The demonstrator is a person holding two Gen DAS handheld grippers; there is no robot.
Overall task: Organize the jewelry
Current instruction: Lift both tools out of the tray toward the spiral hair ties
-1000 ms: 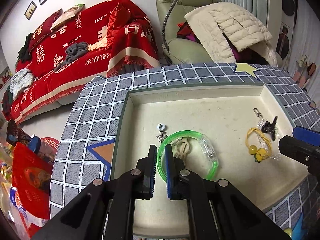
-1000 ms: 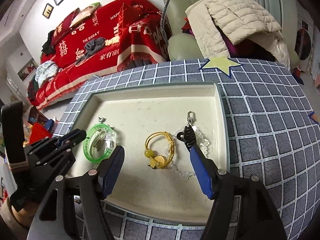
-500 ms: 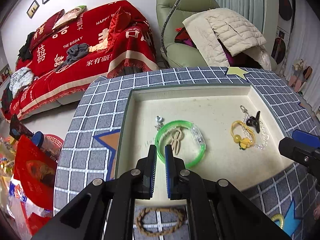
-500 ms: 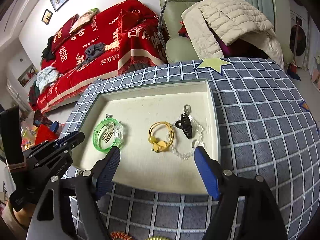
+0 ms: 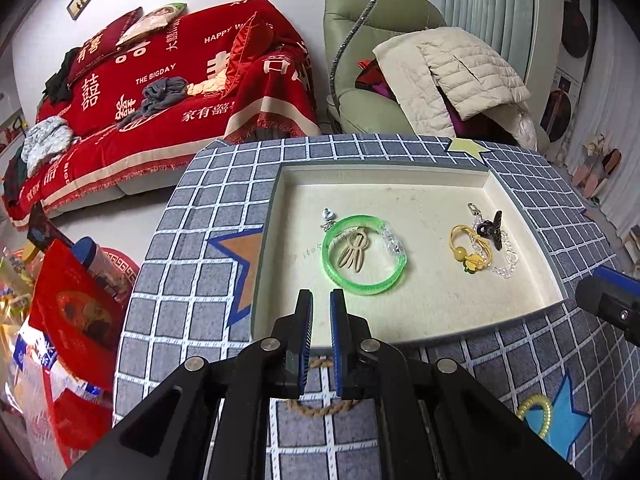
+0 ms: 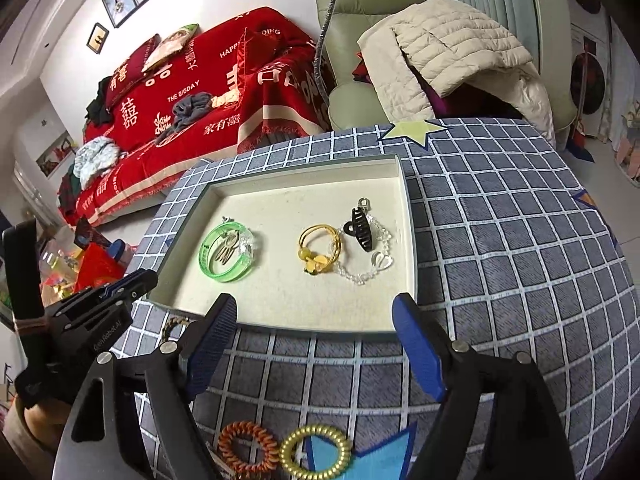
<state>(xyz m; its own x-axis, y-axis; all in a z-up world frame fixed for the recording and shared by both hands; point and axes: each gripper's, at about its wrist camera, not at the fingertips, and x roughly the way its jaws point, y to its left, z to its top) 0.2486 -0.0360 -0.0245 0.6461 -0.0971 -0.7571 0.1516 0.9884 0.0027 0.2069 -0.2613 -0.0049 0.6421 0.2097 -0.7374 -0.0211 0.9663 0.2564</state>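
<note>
Blue-padded and black-framed, the left gripper [image 5: 321, 322] hangs over the near edge of the tray [image 5: 472, 330] with its jaws pressed together and nothing between them. Just beneath its fingers a brown braided ring [image 5: 320, 404] lies on the checked cloth [image 5: 188, 280], partly hidden by the gripper's body. The right gripper [image 6: 314, 334] hovers beside it over the cloth, in front of the tray; its jaws stand wide apart and have just been opening further, with nothing caught between the pads.

On the cloth below the right gripper sit two coiled hair ties, touching each other: an orange-brown coil tie [image 6: 248, 446] and a gold coil tie [image 6: 316, 456], the gold one resting on a blue star patch.

Inside the cream-lined tray the jewelry lies in two groups, well apart. To the left is a green bangle [image 6: 226, 252] with a beige hair clip [image 6: 226, 250] lying inside its ring and a small silver charm [image 5: 329, 214] at its far edge. To the right, a yellow beaded bracelet [image 6: 320, 246] lies just beside a black claw clip [image 6: 362, 228], which rests on a clear bead chain [image 6: 360, 274].

Beyond the table stand a red-covered sofa [image 5: 180, 80] and a green armchair [image 5: 360, 40] with a cream quilted jacket [image 5: 460, 68] thrown over it.
</note>
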